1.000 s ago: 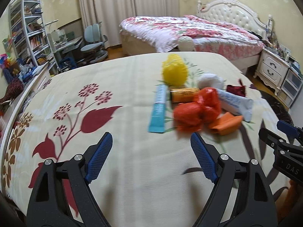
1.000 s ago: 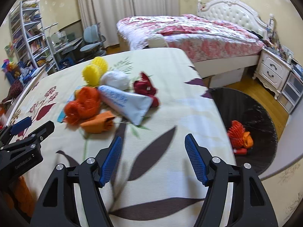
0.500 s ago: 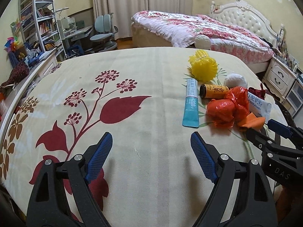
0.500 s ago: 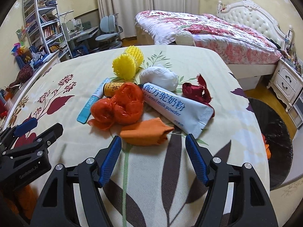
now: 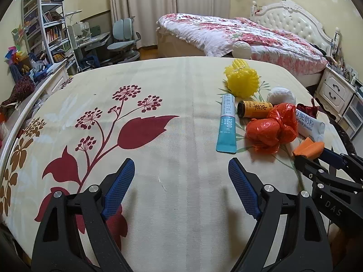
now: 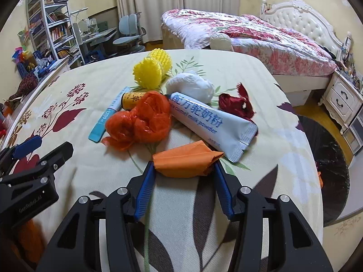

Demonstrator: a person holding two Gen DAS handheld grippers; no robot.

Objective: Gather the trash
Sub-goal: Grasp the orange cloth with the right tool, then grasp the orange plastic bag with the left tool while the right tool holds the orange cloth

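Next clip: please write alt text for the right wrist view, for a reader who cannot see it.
The right tool has its open blue fingers on either side of a folded orange paper wrapper on a floral cream bedspread. Behind lie a crumpled orange plastic bag and a white milk powder sachet.

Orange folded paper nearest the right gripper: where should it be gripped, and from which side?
Grip the orange folded paper across its two short ends, coming in low from the near side. It lies flat and crosswise, and the right gripper already brackets both ends, jaws not yet visibly clamped.
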